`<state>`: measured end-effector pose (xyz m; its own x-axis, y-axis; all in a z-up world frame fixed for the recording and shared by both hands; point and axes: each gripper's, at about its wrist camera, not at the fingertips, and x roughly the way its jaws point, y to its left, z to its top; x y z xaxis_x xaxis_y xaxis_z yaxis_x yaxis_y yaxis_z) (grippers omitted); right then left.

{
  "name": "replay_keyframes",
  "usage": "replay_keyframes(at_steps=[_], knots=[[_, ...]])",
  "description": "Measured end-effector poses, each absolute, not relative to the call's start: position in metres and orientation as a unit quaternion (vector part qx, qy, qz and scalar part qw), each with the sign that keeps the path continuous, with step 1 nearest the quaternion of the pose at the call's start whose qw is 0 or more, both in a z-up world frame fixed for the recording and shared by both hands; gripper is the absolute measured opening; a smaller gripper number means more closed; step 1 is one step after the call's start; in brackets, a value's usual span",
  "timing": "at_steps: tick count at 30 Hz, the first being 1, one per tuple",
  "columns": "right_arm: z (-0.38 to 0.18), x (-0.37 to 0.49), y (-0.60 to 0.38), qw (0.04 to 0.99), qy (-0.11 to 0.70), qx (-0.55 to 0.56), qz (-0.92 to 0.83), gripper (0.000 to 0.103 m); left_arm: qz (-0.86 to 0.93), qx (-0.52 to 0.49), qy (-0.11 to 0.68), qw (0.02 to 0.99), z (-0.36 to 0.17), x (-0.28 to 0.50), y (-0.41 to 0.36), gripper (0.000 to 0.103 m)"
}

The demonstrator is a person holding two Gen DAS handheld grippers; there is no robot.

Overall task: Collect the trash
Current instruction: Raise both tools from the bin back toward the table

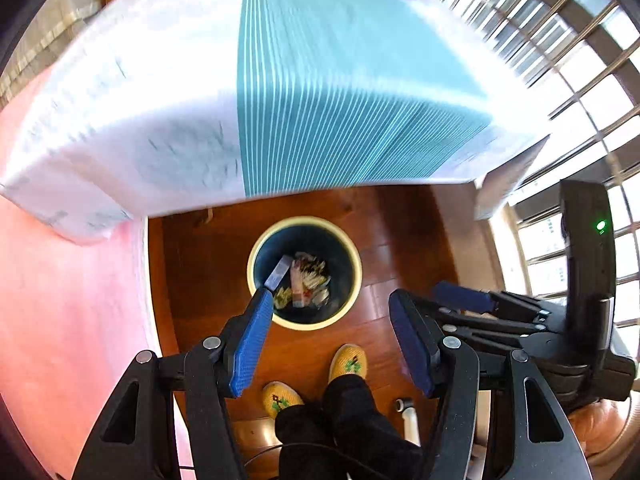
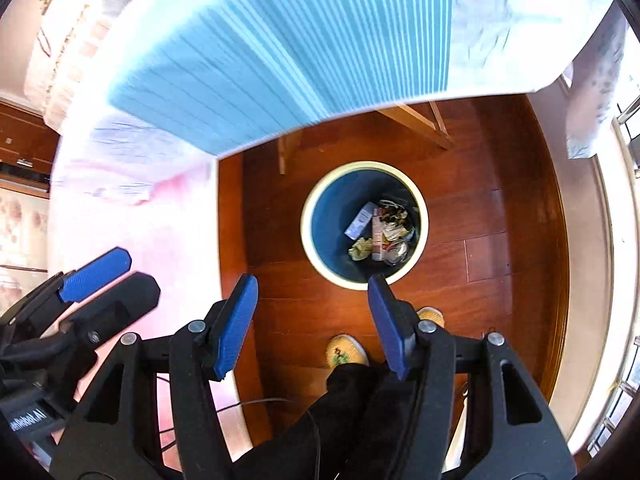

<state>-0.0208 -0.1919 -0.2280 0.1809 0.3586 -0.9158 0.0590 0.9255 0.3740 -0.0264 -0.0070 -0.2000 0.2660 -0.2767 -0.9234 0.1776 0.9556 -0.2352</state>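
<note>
A round waste bin point(image 1: 256, 258) point(image 2: 308, 220) with a cream rim and dark blue inside stands on the wooden floor below both grippers. Wrappers, a pale blue packet point(image 2: 359, 221) and other trash point(image 1: 306, 282) lie in its bottom. My left gripper point(image 1: 330, 300) hangs high above the bin, open, nothing between its blue pads. My right gripper point(image 2: 312, 284) is open and empty too, its tips over the bin's near rim. Each gripper shows in the other's view: the right gripper point(image 1: 460, 298) at the right, the left gripper point(image 2: 100, 270) at the left.
A table under a white cloth with a teal striped band point(image 1: 340, 80) point(image 2: 300, 40) juts over the floor beyond the bin. A person's yellow slippers point(image 1: 350, 362) point(image 2: 346, 350) and dark trouser legs stand just before the bin. A window grille point(image 1: 580, 100) runs along the right.
</note>
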Motion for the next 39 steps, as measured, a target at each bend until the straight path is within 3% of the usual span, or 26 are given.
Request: replay_keyframes(at_steps=[21,32,39], knots=[[-0.003,-0.033,-0.178,0.855,0.493,0.132,0.092,0.054,-0.131,-0.028,0.470,0.873,0.027,-0.015,0.047,0.062],[0.058,0.024,-0.193,0.886,0.447,0.090,0.087,0.054,-0.134,-0.063,0.449,0.881,0.064,0.028,0.047,0.071],[0.064,0.119,-0.226,0.894,0.435,0.057,0.090,0.064,-0.089,-0.050,0.455,0.885,0.060,0.103,0.024,0.072]])
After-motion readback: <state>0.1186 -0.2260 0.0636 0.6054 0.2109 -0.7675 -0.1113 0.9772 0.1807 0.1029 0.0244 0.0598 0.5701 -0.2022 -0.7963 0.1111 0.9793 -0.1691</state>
